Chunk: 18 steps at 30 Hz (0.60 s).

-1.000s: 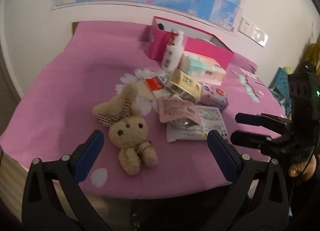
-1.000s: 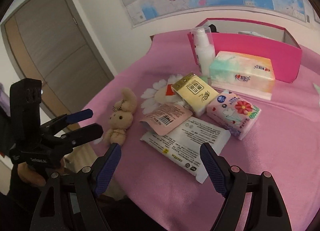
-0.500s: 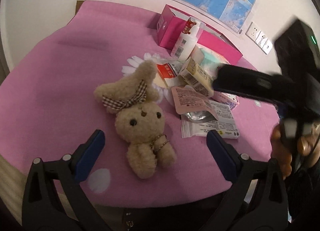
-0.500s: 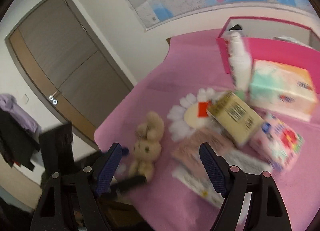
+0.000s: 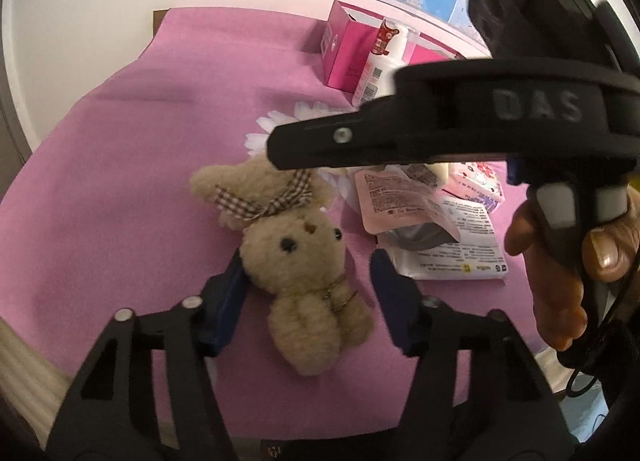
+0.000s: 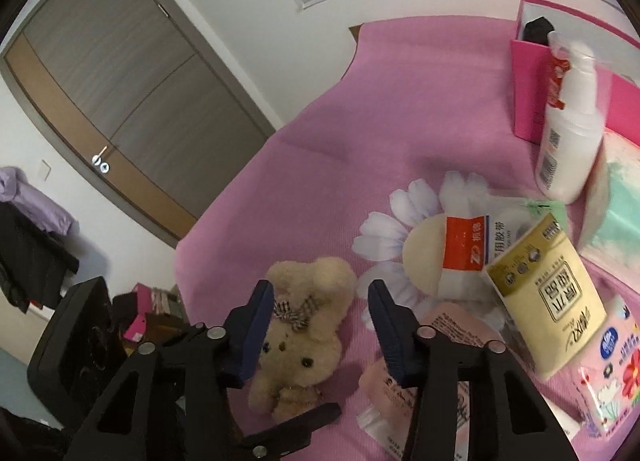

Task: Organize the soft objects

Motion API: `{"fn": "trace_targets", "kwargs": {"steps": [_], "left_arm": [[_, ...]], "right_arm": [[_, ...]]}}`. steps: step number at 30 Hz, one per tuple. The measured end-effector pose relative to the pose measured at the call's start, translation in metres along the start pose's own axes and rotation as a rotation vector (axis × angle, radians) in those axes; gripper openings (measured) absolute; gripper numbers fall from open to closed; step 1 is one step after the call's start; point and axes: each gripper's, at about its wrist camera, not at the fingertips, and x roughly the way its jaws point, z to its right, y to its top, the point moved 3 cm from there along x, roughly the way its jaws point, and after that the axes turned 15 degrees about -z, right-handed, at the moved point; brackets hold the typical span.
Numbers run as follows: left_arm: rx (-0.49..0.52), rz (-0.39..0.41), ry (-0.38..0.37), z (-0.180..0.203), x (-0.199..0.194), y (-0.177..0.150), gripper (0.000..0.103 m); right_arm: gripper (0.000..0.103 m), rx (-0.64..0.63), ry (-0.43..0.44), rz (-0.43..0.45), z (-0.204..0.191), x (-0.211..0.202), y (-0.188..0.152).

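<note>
Bunny point(image 5: 298, 257) flat on pink sheet point(image 5: 120, 181), packets at 3 o'clock. L gripper point(image 5: 306, 293) half-wide, just been closing, left pad at head, right pad apart. R gripper point(image 6: 320, 327) half-wide, also closing, astride ears. Best: pinch w/ one only, squeeze torso gently. R view adds door, box point(image 6: 532, 97) interior; L view shows hand point(image 5: 568, 261).

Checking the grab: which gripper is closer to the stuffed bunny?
Left, narrowly. Left gripper brackets the bunny at its neck; right gripper hangs over its ears. Both jaws have been closing.
</note>
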Motion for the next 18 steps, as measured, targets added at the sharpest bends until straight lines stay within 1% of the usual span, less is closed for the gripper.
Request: {"fn": "trace_targets", "kwargs": {"steps": [3,5,6,10,15,18], "left_arm": [[0.012,-0.005,0.035,0.003,0.002,0.002,0.056],[0.013,-0.005,0.058,0.003,0.003,0.002,0.052],[0.014,-0.007,0.076,0.003,0.003,0.001,0.049],[0.007,-0.012,0.103,0.004,0.003,0.002,0.046],[-0.008,-0.01,0.1,0.002,0.001,0.002,0.043],[0.0,0.01,0.106,0.003,-0.005,0.009,0.043]], "right_arm": [[0.039,-0.005,-0.009,-0.018,0.0,0.006,0.004],[0.026,-0.005,-0.013,-0.025,0.001,0.009,0.006],[0.018,-0.006,-0.016,-0.025,0.002,0.009,0.006],[0.015,-0.005,-0.009,-0.021,0.005,0.011,0.007],[0.014,-0.006,0.017,0.006,0.004,0.007,0.004],[0.014,-0.014,0.026,0.028,0.002,-0.002,0.0]]}}
